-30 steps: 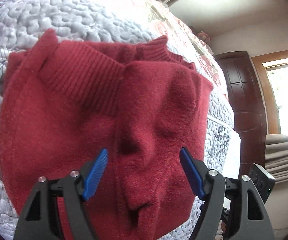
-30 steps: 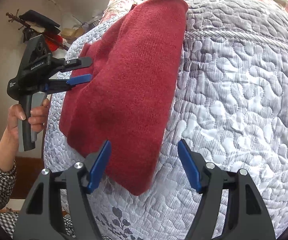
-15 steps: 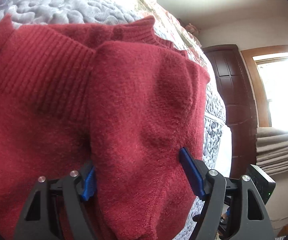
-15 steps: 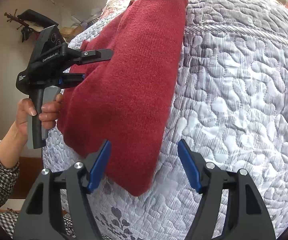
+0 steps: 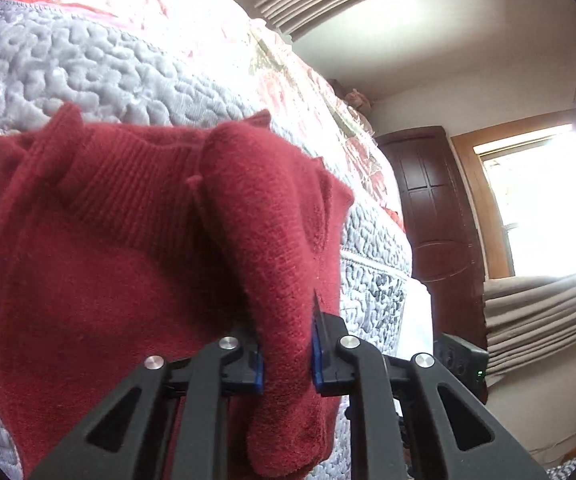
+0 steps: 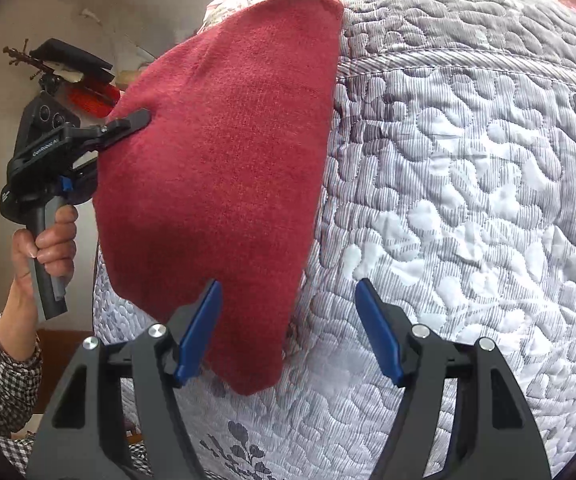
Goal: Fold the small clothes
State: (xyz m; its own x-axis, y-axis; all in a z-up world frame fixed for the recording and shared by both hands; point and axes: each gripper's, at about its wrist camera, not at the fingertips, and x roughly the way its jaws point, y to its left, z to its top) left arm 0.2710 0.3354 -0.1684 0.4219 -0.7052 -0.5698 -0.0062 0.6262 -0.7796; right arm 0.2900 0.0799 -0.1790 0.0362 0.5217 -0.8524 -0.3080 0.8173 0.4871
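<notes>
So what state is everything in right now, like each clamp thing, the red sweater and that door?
Left gripper: shut on a raised fold of the red sweater.
Right gripper: open, holding nothing.
Red sweater: partly folded, lying on the quilt.
Quilt: spread flat under the sweater.
Door: closed.

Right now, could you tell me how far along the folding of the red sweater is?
Partly done: the red sweater lies on the quilted bedspread with layers already doubled over near its ribbed collar. In hand: the left gripper is shut on a raised fold of the knit. The right gripper is open, its left finger beside the sweater's near corner. Left: laying that fold down and flattening it.
</notes>
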